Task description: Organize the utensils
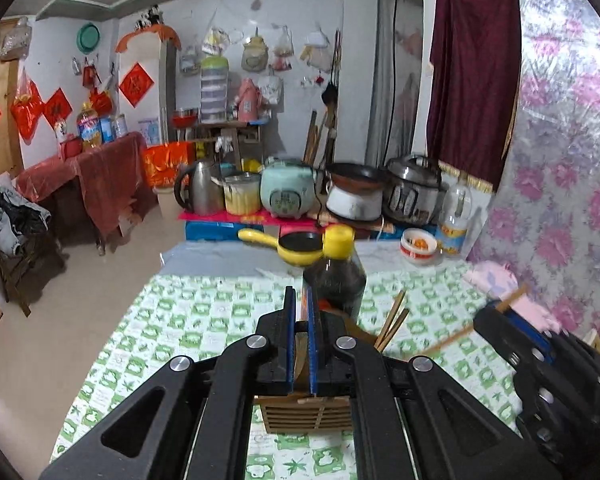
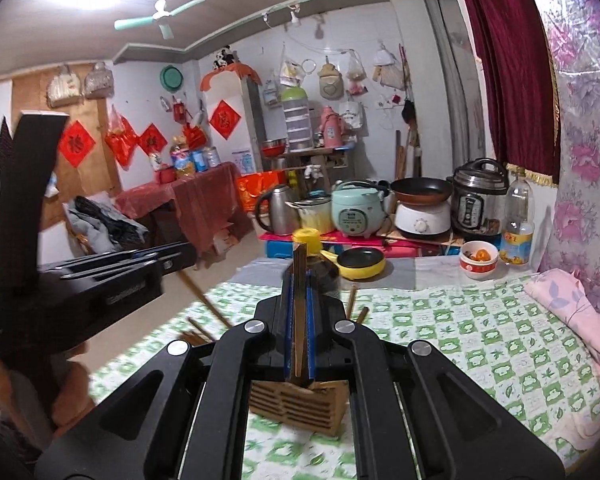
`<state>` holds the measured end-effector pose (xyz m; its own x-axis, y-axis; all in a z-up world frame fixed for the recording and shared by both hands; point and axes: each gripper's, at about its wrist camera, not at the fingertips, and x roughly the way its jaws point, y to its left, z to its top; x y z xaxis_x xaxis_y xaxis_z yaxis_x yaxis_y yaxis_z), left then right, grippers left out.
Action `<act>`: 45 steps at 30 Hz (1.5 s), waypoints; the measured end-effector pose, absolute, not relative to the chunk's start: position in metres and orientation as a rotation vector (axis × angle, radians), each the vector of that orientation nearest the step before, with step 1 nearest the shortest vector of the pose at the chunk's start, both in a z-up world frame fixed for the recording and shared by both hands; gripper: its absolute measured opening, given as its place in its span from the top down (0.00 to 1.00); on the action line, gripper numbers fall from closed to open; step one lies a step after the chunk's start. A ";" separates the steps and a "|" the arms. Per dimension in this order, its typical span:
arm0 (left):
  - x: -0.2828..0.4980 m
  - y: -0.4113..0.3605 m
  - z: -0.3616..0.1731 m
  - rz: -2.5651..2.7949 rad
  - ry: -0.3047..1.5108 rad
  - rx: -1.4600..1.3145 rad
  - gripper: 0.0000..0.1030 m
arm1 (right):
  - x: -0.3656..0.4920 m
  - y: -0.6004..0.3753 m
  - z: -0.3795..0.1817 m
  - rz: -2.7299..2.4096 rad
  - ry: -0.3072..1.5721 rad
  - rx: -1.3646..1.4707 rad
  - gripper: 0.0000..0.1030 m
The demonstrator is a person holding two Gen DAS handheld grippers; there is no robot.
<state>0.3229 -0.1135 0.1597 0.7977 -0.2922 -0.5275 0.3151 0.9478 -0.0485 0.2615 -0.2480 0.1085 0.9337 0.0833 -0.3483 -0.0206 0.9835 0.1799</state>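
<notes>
Both the left gripper (image 1: 299, 300) and the right gripper (image 2: 299, 280) are squeezed tight on a thin, stiff, light chopstick (image 2: 299, 312), held near its middle so it won't slip, with the wooden holder (image 2: 296, 404) just below the jaws.

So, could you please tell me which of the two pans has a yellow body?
The small yellow pan on the bed, behind the dark bottle; the other pan is brown and sits on the white cooker.
</notes>
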 end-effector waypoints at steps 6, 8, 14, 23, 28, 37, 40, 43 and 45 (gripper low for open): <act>0.331 -0.099 0.130 -0.344 0.601 -0.050 0.39 | 0.280 -0.267 0.091 0.116 0.448 0.284 0.89; 0.334 -0.096 0.130 -0.348 0.612 -0.049 0.37 | 0.269 -0.269 0.099 0.104 0.405 0.279 0.88; 0.325 -0.077 0.138 -0.342 0.582 -0.124 0.17 | 0.257 -0.260 0.105 0.096 0.381 0.241 0.82; 0.306 -0.069 0.129 -0.231 0.527 -0.019 0.12 | 0.247 -0.252 0.107 0.077 0.383 0.233 0.79; 0.304 -0.058 0.126 -0.216 0.518 -0.031 0.12 | 0.247 -0.248 0.105 0.070 0.389 0.220 0.71; 0.301 -0.060 0.120 -0.159 0.502 -0.001 0.08 | 0.247 -0.242 0.104 0.054 0.392 0.205 0.68; 0.297 -0.062 0.119 -0.140 0.489 0.017 0.07 | 0.245 -0.244 0.105 0.045 0.394 0.213 0.66; 0.291 -0.065 0.118 -0.121 0.469 0.030 0.06 | 0.241 -0.245 0.107 0.024 0.390 0.215 0.58; 0.286 -0.068 0.116 -0.112 0.454 0.043 0.06 | 0.238 -0.245 0.108 0.021 0.384 0.208 0.57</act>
